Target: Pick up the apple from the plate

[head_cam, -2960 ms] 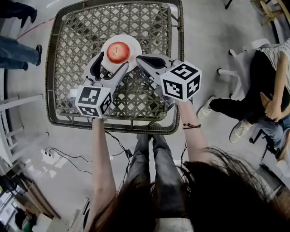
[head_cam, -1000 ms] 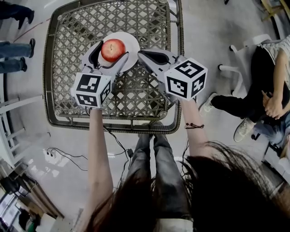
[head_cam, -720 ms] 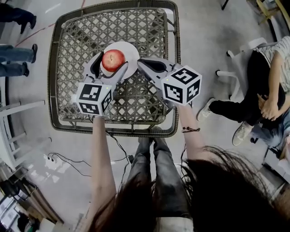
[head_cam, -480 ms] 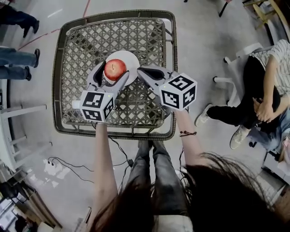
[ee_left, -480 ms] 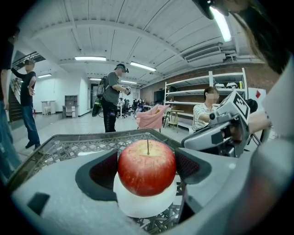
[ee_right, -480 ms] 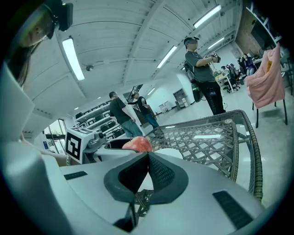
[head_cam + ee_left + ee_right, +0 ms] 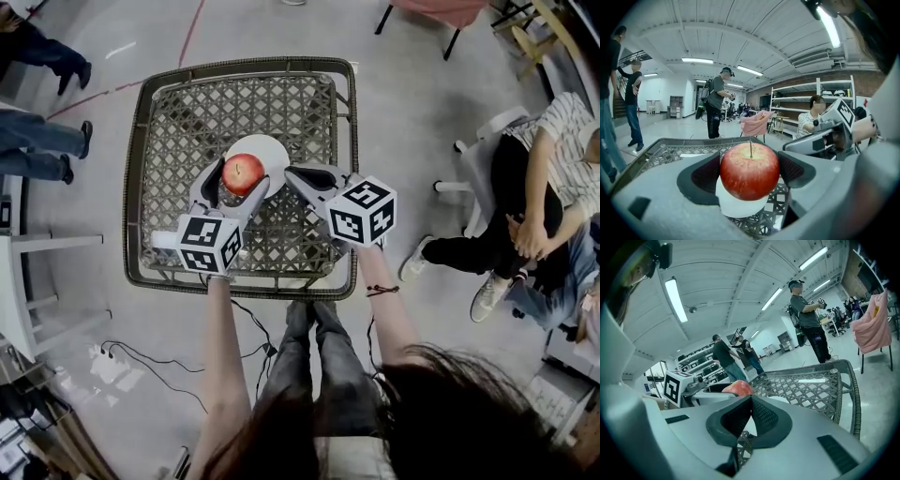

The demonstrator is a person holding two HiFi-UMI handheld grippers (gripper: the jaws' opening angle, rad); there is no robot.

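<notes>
A red apple [image 7: 242, 172] with a short stem sits between the two dark pads of my left gripper [image 7: 238, 178], which is shut on it. In the left gripper view the apple [image 7: 750, 170] fills the gap of the left gripper [image 7: 750, 172], and the white plate [image 7: 740, 207] shows just below and behind it. From the head view the plate [image 7: 270, 150] lies on the woven table, partly hidden by the apple. My right gripper [image 7: 294, 175] hovers to the right of the apple, shut with nothing in it. The right gripper view shows the right gripper [image 7: 750, 399] with the apple [image 7: 737, 387] to its left.
The woven lattice table [image 7: 169, 122] has a raised rim all round. A seated person [image 7: 534, 187] is on the right, someone's legs [image 7: 37, 150] stand at the left, and cables [image 7: 141, 352] lie on the floor near my feet.
The left gripper has closed on the apple and raised it off the plate, pulling it slightly toward me. The head camera has pulled back, so the table looks smaller.
</notes>
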